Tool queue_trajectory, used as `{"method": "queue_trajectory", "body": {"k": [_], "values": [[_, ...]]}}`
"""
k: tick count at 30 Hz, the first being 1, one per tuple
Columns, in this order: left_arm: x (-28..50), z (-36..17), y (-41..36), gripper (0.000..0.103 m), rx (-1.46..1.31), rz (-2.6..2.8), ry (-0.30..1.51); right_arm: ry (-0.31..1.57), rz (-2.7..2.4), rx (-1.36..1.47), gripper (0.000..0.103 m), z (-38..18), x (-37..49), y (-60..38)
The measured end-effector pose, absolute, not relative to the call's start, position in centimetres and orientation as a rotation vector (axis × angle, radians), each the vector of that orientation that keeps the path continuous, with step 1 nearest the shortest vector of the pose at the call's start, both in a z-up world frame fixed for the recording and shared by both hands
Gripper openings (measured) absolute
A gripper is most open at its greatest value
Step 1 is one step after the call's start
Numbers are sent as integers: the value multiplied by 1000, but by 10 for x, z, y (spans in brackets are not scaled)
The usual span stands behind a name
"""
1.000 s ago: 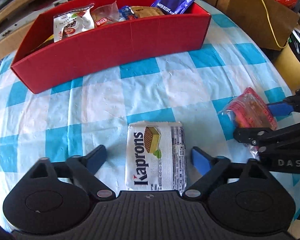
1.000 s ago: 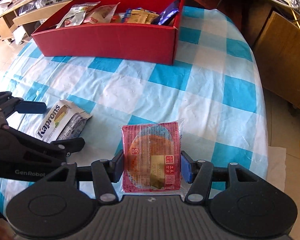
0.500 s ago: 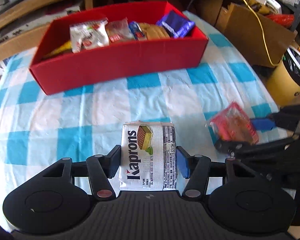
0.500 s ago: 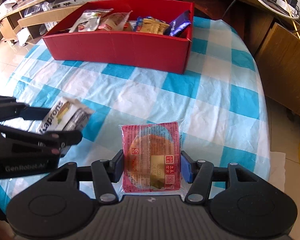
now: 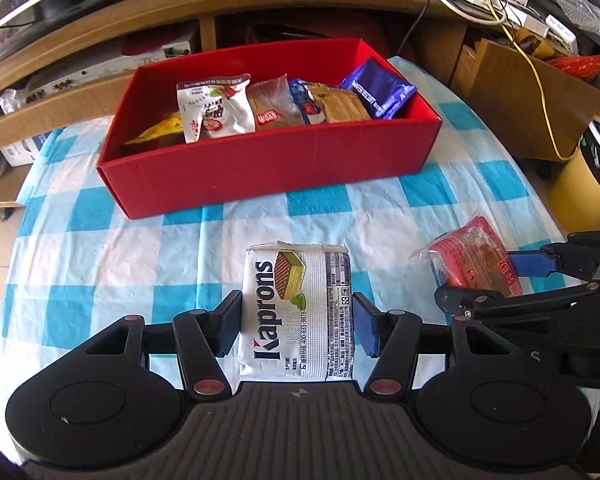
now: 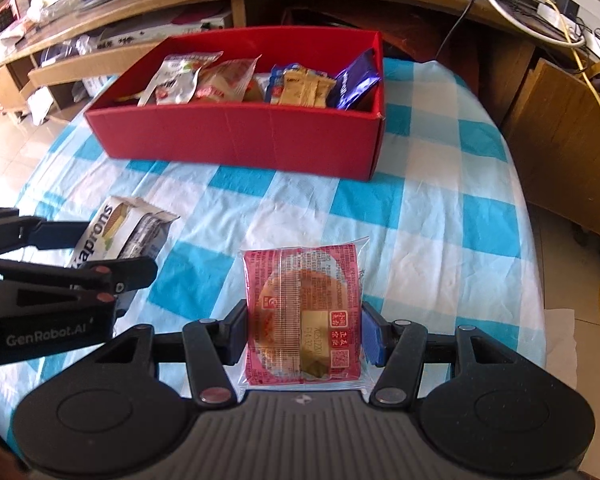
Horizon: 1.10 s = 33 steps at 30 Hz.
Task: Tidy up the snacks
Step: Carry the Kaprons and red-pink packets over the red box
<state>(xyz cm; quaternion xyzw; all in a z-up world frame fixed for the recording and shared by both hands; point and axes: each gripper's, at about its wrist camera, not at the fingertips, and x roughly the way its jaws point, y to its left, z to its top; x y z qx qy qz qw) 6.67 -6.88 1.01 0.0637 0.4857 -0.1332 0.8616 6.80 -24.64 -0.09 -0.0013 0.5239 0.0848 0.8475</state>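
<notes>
Left gripper (image 5: 296,326) clamped on the white Kaprons pack (image 5: 296,312), pads pressing both long edges, pack lifted clear of the checked cloth (image 5: 100,272); right gripper (image 6: 304,334) likewise closed on the red pastry pack (image 6: 304,312), held above the cloth. The two grippers sit side by side, near but apart, each visible in the other's view. Beyond them on the cloth stands the red box (image 5: 268,168), open-topped, with several snack packets inside, a purple one (image 5: 380,88) at its right end.
</notes>
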Motion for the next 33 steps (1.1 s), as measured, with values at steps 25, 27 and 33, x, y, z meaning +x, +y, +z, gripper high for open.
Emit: {"method": "queue_trajectory", "body": {"k": [25, 27, 33], "values": [[142, 67, -67, 63, 34, -212, 858, 918, 147, 119, 71, 51, 151, -247], [150, 68, -67, 63, 34, -202, 847, 911, 147, 131, 71, 50, 161, -245], [176, 64, -68, 63, 44, -185, 837, 911, 138, 147, 71, 43, 190, -246]]}}
